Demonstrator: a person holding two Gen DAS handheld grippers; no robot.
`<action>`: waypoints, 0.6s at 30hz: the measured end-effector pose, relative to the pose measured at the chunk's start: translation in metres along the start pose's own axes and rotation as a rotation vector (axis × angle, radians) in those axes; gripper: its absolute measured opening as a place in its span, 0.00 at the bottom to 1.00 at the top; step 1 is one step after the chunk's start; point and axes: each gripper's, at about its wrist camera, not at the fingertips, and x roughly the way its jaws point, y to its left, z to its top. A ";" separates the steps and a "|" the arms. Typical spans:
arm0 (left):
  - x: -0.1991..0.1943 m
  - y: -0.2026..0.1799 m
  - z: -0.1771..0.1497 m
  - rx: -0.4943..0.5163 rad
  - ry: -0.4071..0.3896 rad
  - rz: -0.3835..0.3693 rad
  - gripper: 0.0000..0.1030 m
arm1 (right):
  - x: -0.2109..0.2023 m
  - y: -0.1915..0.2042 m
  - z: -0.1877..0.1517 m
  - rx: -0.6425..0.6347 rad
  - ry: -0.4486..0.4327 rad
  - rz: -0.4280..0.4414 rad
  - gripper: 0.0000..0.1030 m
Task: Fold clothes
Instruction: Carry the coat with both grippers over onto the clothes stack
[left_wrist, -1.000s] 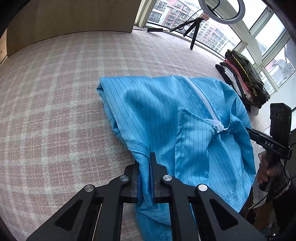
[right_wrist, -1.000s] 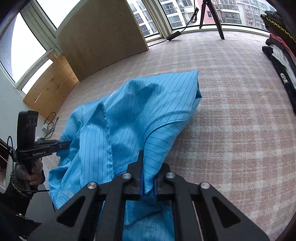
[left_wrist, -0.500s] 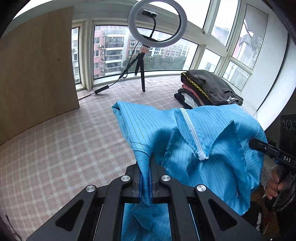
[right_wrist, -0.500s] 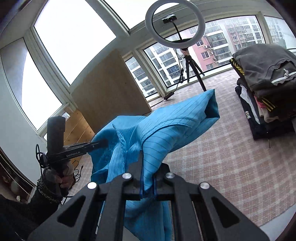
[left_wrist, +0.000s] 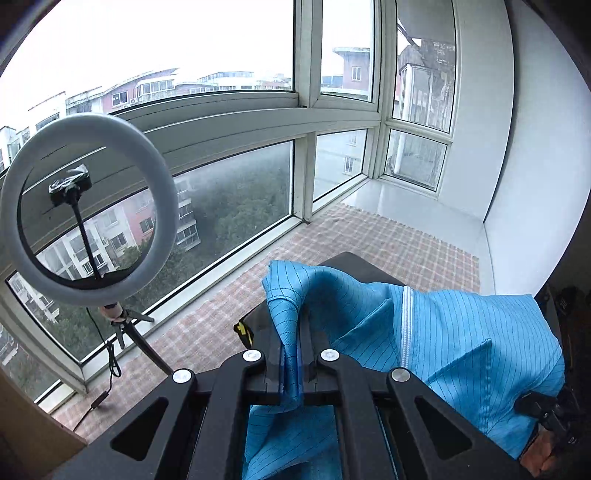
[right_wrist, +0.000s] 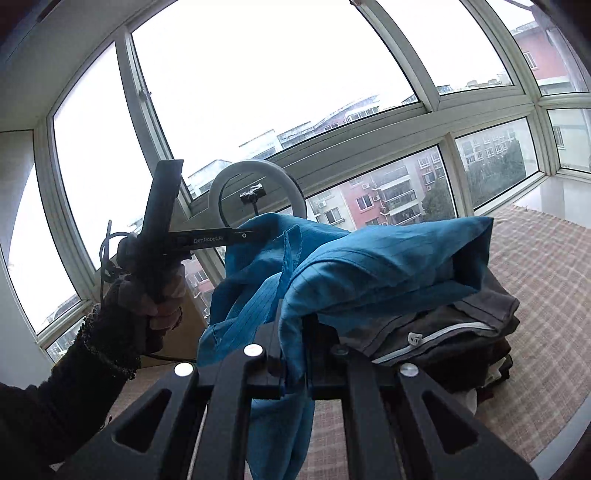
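Holding: both grippers clamped on the blue garment, lifted clear of the plaid surface.
Change vs earlier: a second ago the garment lay flat on the plaid surface; now it hangs in the air between the two grippers, and both views have tilted up to the windows.
Ring light: ring light on its tripod, far left of left view, by the glass; cable trails down to the floor.
Left gripper: left gripper nearly closed, a fold of blue cloth pinched between the jaws; the rest drapes right, white zipper upright.
Right gripper: right gripper nearly closed on another fold; cloth hangs below the jaws.
Left hand: left hand in a dark sleeve grips the handle at left of right view.
Clothes stack: dark clothes pile just under and behind the garment.
Edges: window sill close to the left; white wall at right; plaid surface open beyond the pile toward the corner.
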 end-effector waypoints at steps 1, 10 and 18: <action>0.013 -0.006 0.013 0.019 0.002 -0.005 0.03 | 0.003 -0.010 0.006 -0.004 -0.018 -0.019 0.06; 0.128 -0.031 0.076 0.142 0.066 -0.016 0.03 | 0.060 -0.068 0.014 0.031 -0.063 -0.126 0.06; 0.208 0.015 0.046 0.139 0.279 0.016 0.16 | 0.081 -0.116 -0.031 0.175 0.059 -0.111 0.07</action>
